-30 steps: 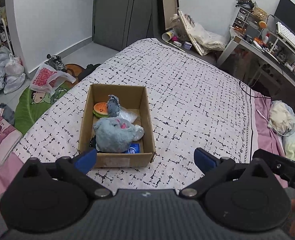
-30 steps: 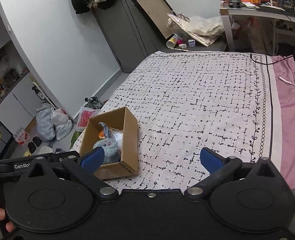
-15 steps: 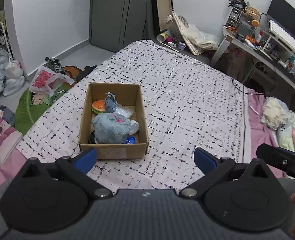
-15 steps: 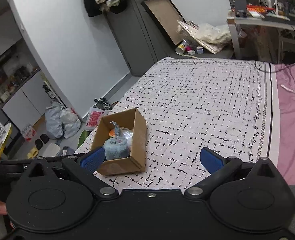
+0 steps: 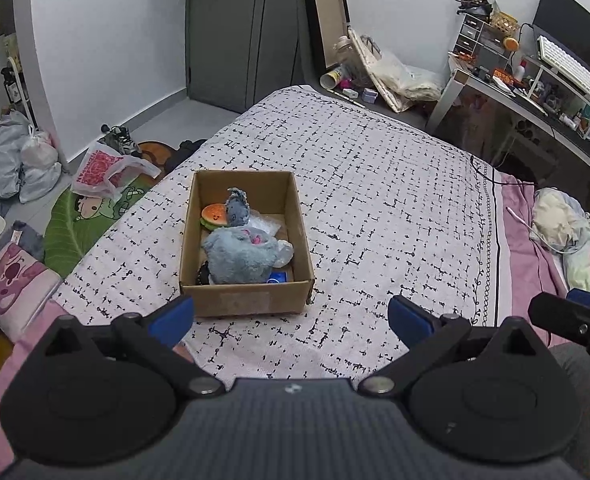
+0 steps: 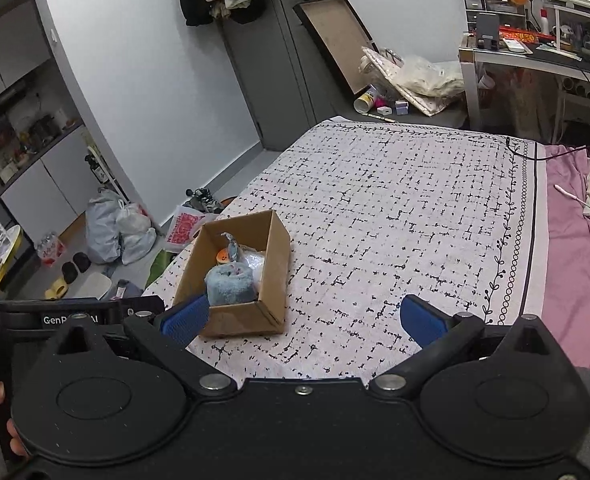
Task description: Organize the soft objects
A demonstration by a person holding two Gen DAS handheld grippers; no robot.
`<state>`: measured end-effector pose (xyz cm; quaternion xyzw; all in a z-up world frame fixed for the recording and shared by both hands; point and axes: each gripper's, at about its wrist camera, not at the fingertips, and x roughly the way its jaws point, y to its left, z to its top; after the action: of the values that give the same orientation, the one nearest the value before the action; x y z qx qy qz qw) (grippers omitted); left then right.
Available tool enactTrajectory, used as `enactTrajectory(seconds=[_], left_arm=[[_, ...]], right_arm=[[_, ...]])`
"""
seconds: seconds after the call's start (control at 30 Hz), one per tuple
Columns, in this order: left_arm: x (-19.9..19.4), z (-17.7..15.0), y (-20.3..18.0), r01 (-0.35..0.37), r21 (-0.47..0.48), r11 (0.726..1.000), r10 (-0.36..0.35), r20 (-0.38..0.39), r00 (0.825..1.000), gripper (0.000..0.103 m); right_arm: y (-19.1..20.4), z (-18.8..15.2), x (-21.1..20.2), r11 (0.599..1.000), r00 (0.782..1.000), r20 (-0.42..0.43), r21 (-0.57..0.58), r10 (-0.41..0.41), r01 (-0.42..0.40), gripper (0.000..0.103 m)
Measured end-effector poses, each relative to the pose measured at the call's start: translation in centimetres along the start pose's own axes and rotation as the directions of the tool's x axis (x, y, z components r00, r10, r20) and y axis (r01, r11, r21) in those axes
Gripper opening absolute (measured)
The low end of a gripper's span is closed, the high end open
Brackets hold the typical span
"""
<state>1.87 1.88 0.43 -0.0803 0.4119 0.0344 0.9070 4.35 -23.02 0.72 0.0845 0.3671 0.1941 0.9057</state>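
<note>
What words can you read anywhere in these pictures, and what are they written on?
"GenR…AI", partly hidden: white letters on the left gripper's black bar.
Red print on the plastic bag: too blurred to read.
Red box on the desk: too small to read.
Cardboard box: no words visible.

A bed (image 5: 383, 200) under a white, black-flecked cover carries a cardboard box (image 5: 247, 302) near its left edge; right of the box, pink sheet (image 6: 575, 264) and what looks like bundled bedding (image 5: 575, 236).
</note>
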Motion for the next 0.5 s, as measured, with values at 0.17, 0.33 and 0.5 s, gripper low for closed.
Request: enactTrajectory(seconds=[0.17, 0.33, 0.5], left_arm=[[-0.37, -0.20, -0.33, 0.004, 0.016, 1.000, -0.004, 0.008, 1.000, 0.102], [-0.61, -0.42, -0.63, 0.006, 0.030, 1.000, -0.006, 0.010, 1.000, 0.102], [-0.73, -0.48, -0.91, 0.005, 0.040, 0.999, -0.006, 0.015, 1.000, 0.102]], right_arm=[[0.06, -0.13, -0.18, 1.000, 1.000, 0.000, -0.001, -0.005, 0.005, 0.103], [0.03, -0.32, -0.56, 1.000, 1.000, 0.006, 0.001, -0.006, 0.006, 0.103], [-0.06, -0.37, -0.74, 1.000, 1.000, 0.008, 0.002, -0.009, 0.009, 0.103]])
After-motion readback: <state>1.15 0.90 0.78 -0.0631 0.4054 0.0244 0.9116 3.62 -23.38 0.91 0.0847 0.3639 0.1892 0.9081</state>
